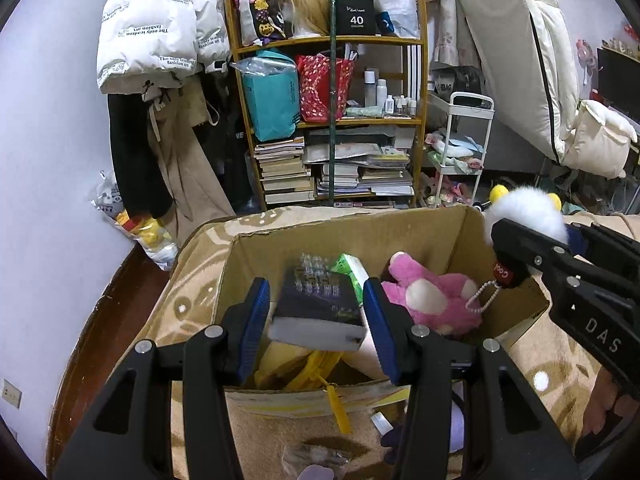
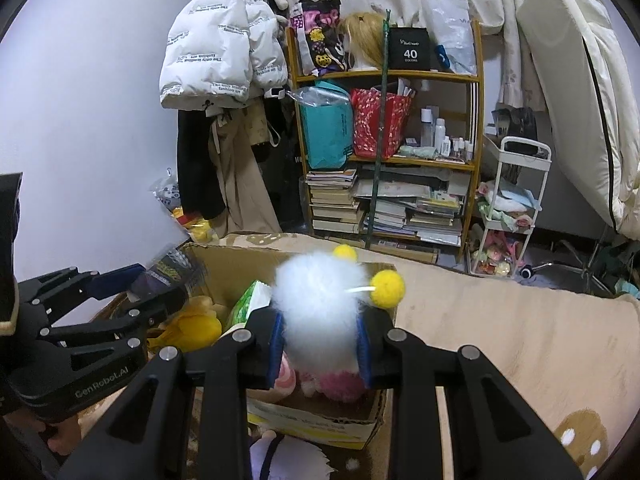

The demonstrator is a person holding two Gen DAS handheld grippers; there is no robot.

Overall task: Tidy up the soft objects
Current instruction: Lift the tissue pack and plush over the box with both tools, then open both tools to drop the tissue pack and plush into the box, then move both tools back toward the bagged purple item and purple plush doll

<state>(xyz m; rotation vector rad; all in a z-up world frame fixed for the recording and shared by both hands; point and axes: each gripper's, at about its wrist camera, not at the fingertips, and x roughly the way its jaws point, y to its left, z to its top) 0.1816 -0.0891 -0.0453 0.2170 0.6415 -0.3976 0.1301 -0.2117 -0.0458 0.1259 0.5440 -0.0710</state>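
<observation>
While pink plush (image 1: 434, 296) fills box (image 1: 436, 236), book (image 1: 320, 304) overhangs.

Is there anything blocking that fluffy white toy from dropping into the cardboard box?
Nothing solid. The right claw holds the white pom-pom toy above the open cardboard box. Directly beneath lies only a pink plush; the book in the left claw hangs off to the side.

Right gripper (image 2: 320, 344) around white pompom (image 2: 316, 304), seemingly clamped

both wrists: close above, facing shelf | shared: cardboard box (image 1: 420, 236)
</observation>
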